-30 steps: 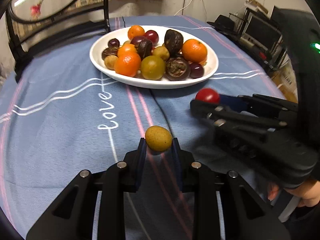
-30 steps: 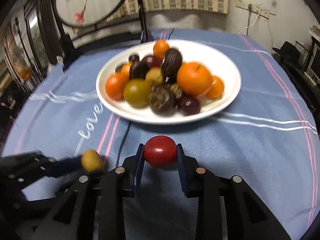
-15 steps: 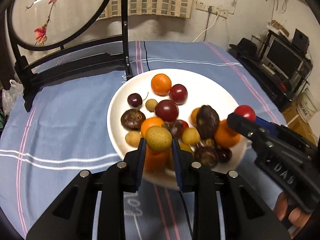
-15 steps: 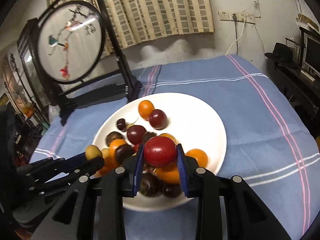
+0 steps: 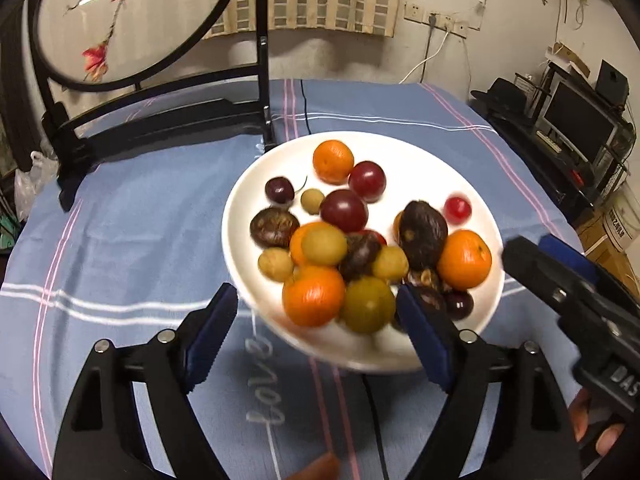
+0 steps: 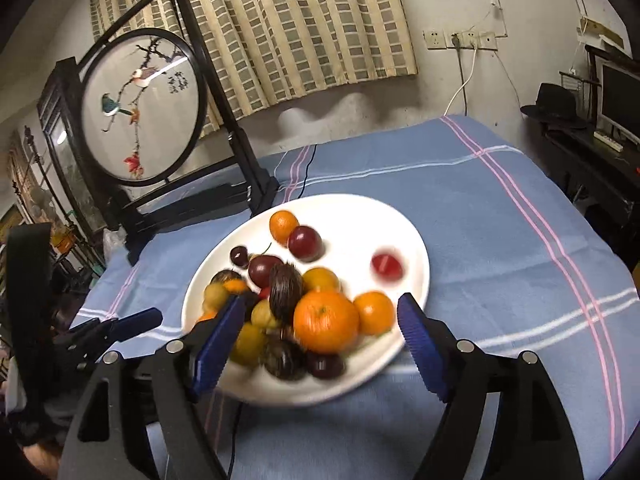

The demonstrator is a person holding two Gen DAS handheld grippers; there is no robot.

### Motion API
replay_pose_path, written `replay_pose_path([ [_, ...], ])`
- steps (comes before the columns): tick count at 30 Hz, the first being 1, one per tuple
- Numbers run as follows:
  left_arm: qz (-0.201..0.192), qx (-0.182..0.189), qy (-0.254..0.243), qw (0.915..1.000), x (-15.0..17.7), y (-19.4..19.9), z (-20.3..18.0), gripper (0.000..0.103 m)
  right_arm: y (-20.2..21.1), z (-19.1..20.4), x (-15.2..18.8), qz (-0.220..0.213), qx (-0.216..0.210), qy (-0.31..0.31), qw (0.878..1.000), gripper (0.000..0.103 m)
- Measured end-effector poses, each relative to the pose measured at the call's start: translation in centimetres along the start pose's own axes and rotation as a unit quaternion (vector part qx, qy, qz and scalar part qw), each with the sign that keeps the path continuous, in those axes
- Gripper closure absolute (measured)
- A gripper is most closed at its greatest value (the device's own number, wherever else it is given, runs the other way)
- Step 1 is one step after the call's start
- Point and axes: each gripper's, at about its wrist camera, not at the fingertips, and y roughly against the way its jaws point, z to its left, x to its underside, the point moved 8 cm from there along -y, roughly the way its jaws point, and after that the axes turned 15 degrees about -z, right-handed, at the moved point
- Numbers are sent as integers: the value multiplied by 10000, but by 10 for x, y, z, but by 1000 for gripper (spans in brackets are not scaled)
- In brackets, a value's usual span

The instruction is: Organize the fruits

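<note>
Left wrist view looks down past the left claw (image 5: 316,322), its blue pads spread wide with nothing between them; those jaws have just been opening, and the yellow-green fruit (image 5: 323,245) it let go sits on top of the heap in the white plate (image 5: 256,196). The right claw (image 6: 320,326) has also just been opening and hangs empty and wide over the plate's near rim, with the red tomato (image 6: 386,266) on the bare right side of the plate, blurred as if rolling. Both fruits are on the plate, which rests on the blue-clothed tabletop (image 6: 500,216)

To finish this release cleanly, I'd lift both claws straight up and back before swinging either one aside, since the left pads flank the nearest orange (image 5: 314,295) and a sideways sweep could knock the pile. The tomato looks free to roll toward the rim, so I'd wait for it to settle. The two claws are close together, so I'd draw them apart as they retreat
</note>
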Motion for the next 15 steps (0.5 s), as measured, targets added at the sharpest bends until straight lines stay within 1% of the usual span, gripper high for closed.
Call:
replay_pose_path([
  [1, -19, -2, -7, 10000, 3, 5, 0, 16, 7, 0, 5, 69, -20, 4, 10000, 23],
  [4, -54, 14, -41, 10000, 12, 16, -2, 14, 21, 0, 17, 209, 46, 113, 9997, 21],
  [6, -165, 30, 8, 9999, 20, 26, 0, 11, 32, 3, 28, 295, 83, 260, 9992, 21],
  [7, -203, -27, 18, 9998, 24, 30, 1, 7, 38, 5, 33, 307, 84, 323, 9990, 21],
  [8, -198, -103, 0, 9998, 29, 33, 3, 5, 43, 6, 37, 308, 93, 338, 9989, 20],
  [11, -160, -88, -51, 9998, 44, 44, 3, 5, 58, 11, 51, 388, 101, 374, 9985, 19],
  [13, -212, -90, -113, 9997, 49, 53, 4, 5, 65, 14, 59, 440, 97, 410, 9981, 19],
  [15, -215, 34, -128, 9997, 55, 63, 4, 5, 71, 17, 68, 500, 109, 487, 9975, 14],
])
